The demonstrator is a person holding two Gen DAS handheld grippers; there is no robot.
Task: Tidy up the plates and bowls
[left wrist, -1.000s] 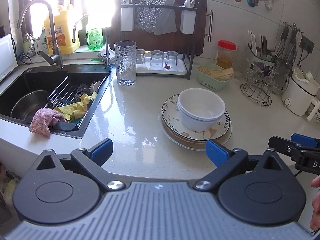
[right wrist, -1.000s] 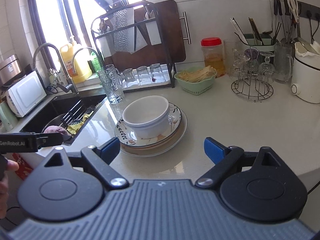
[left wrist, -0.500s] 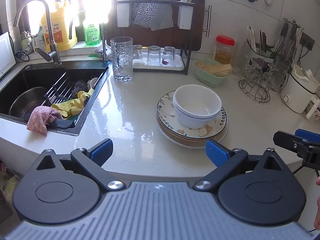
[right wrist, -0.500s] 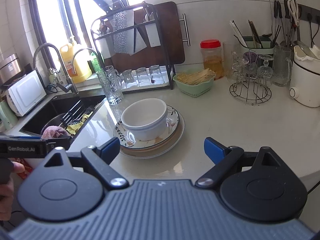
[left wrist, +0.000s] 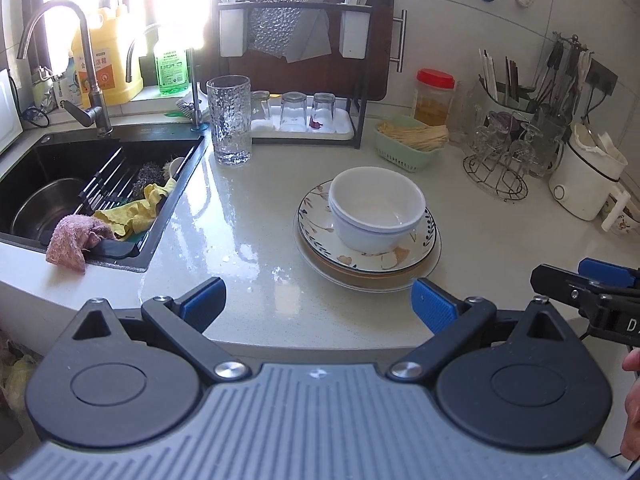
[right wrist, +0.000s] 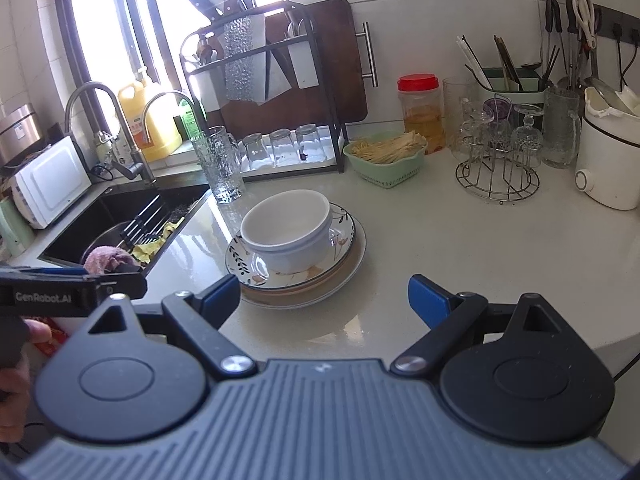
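Note:
Two nested white bowls sit on a floral plate, which rests on a larger tan-rimmed plate on the pale counter. The stack also shows in the right wrist view: bowls, floral plate. My left gripper is open and empty, held near the counter's front edge, short of the stack. My right gripper is open and empty, also just in front of the stack. Each gripper shows at the edge of the other's view.
A black sink with a steel bowl, rack and cloths lies left. A tall glass, a dish rack with upturned glasses, a green basket, a wire glass stand and a white appliance line the back.
Both grippers have drifted slightly back and tilted, so the plate stack sits a little differently in view. Both stay open and empty. The stack has not moved.

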